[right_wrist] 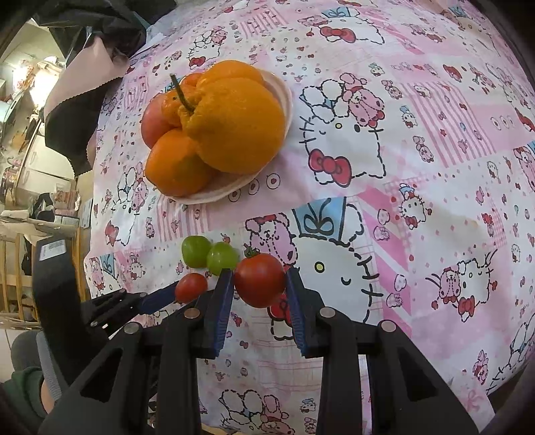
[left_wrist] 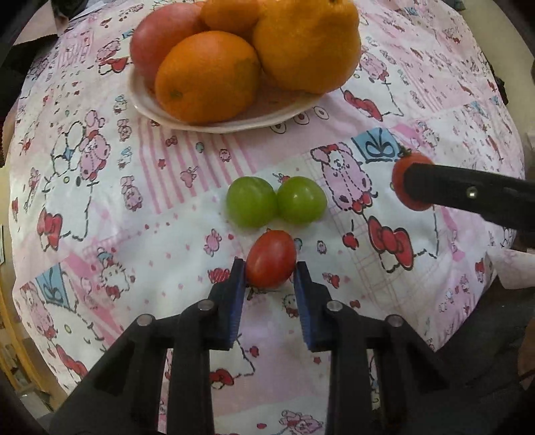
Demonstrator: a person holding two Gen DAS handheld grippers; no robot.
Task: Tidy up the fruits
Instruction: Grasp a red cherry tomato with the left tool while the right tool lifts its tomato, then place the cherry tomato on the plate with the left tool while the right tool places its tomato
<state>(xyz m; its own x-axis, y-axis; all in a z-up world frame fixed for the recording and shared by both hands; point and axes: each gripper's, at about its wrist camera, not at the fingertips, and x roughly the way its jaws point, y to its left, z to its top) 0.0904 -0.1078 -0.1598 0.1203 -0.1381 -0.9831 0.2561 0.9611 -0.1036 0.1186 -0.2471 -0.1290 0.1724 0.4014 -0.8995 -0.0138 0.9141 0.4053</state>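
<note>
My left gripper [left_wrist: 270, 264] has its two blue pads on either side of a small red tomato [left_wrist: 271, 258] that rests on the cloth, just in front of two green grapes [left_wrist: 251, 201] [left_wrist: 301, 199]. My right gripper [right_wrist: 258, 279] is shut on a larger red tomato [right_wrist: 259, 279] with a green stem and holds it above the cloth; it also shows at the right of the left wrist view [left_wrist: 409, 180]. The right wrist view also shows the small tomato [right_wrist: 190, 287], the grapes [right_wrist: 196, 251] [right_wrist: 222, 257] and the left gripper [right_wrist: 182, 294].
A pale plate [left_wrist: 167, 115] at the far side holds several oranges [left_wrist: 207, 76], a big knobbly citrus [left_wrist: 306, 43] and a red fruit [left_wrist: 157, 41]; it also shows in the right wrist view [right_wrist: 284, 97]. A pink cartoon-print cloth [right_wrist: 434, 167] covers the table. Dark fabric [right_wrist: 100, 30] lies at the far left.
</note>
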